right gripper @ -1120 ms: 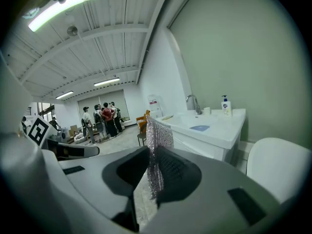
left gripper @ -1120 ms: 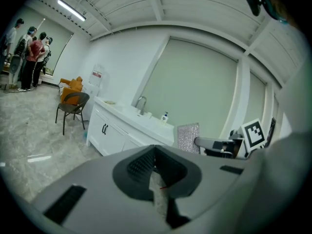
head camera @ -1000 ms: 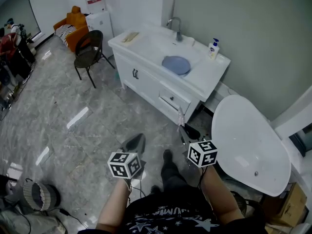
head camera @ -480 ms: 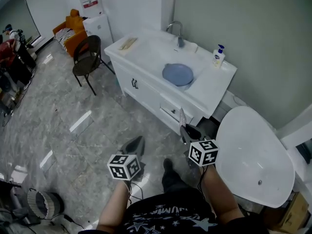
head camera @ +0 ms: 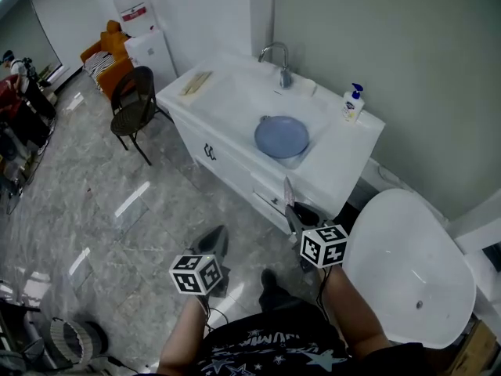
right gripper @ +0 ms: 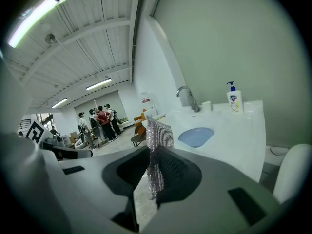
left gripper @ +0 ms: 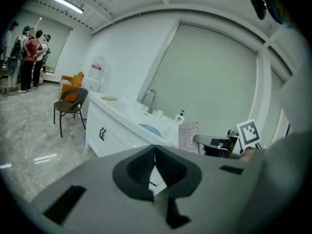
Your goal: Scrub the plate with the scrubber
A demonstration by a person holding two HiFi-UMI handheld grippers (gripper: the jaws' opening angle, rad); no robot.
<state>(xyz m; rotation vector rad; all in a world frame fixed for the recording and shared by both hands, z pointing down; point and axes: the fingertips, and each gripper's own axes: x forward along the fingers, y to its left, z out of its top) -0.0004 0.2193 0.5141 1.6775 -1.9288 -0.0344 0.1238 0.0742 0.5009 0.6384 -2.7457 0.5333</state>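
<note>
The right gripper (right gripper: 155,165) clamps a silvery mesh scrubber (right gripper: 157,130) edge-up between its jaws, while the left gripper (left gripper: 155,165) has its jaws closed together on nothing. Both hang in front of the person, well apart from the blue plate (head camera: 281,136), which lies in the white sink (head camera: 243,104) ahead. I judge this to be the approach, with scrubbing not yet begun. Next the scrubber must reach the plate's face, and the left jaws must part if they are to steady its rim.
</note>
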